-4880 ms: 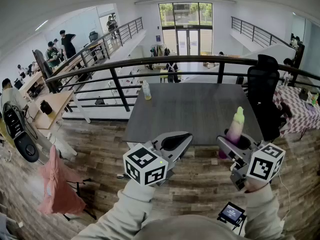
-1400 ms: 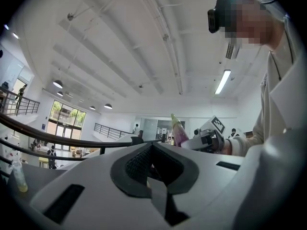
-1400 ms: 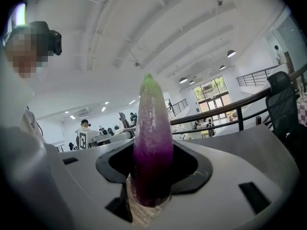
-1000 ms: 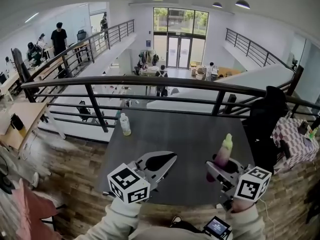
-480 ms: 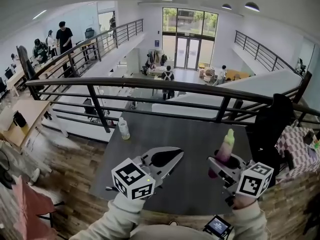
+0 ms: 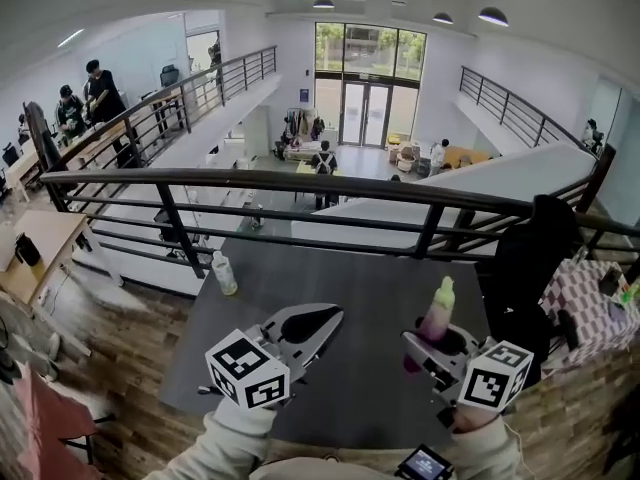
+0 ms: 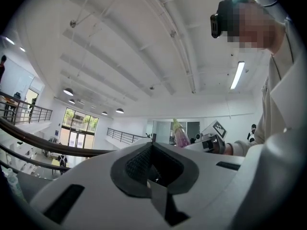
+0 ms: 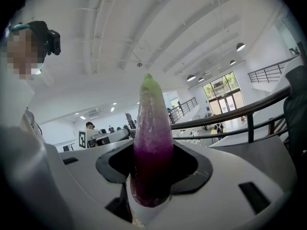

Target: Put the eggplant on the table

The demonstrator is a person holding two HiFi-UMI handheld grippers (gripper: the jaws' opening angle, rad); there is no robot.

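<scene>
Eggplant (image 8: 152,147): smooth, tapered, purple fading to green tip, upright, clamped in right tool (image 6: 430,352); left tool (image 6: 335,318) closed, empty.

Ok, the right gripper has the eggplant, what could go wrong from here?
1. The right gripper holds the eggplant upright by its lower end; let go like that, it may topple and roll.
2. The table stands against an open railing with a drop beyond, so a roll might carry it off the far edge.
</scene>
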